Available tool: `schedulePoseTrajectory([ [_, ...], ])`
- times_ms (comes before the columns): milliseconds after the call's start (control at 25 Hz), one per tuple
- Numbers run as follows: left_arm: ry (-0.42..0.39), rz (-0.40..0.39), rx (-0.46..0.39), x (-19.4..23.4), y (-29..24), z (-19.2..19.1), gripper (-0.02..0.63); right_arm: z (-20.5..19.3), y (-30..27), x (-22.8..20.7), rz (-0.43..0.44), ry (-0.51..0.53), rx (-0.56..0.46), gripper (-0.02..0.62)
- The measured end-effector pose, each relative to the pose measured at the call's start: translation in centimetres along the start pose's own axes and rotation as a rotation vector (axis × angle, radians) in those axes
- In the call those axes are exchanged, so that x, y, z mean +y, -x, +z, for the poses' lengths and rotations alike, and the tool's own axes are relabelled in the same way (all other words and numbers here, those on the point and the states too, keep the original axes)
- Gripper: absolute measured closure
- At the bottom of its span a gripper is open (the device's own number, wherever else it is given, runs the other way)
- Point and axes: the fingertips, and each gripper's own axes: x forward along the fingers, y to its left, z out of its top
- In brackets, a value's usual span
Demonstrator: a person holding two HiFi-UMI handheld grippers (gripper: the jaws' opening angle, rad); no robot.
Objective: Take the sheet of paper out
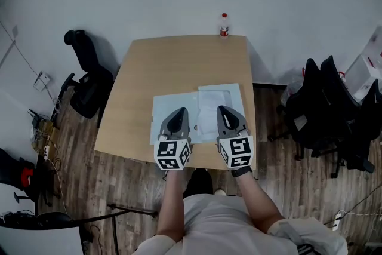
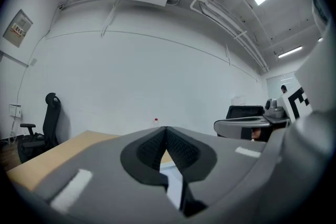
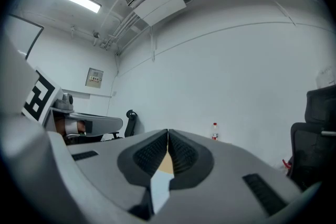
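- Left claw (image 2: 166,128): closed, pads meeting at the tips, nothing between them. Held level over the near part of the tabletop (image 1: 179,63).
- Right claw (image 3: 168,132): closed as well, tips together, nothing gripped. Level, and just beside the left one.
- Head view: left claw (image 1: 178,110) and right claw (image 1: 222,108) sit side by side and point to the far side. Marker cubes are at the near edge.
- Sheet of paper (image 1: 222,94): white, lying flat on the near right part of the tabletop, slightly skewed. It overlaps a larger pale blue flat piece (image 1: 162,109). Cannot tell whether it lies on that piece or inside it.
- Both claws hang over these two flat pieces. Contact cannot be judged.
- Bottle (image 1: 224,25) with a red cap stands upright at the far edge, well apart from the paper.
- Black office chair (image 1: 86,77) left of the tabletop; more black chairs (image 1: 325,104) to the right.
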Motion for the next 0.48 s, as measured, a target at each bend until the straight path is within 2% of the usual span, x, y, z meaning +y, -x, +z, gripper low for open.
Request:
schedulePoseTrajectory([
  [480, 0.013, -0.048, 0.05, 2.7, -6.1, -1.1, 0.597, -1.8, -6.5, -1.3, -0.005, -0.02, 0.049, 0.583],
])
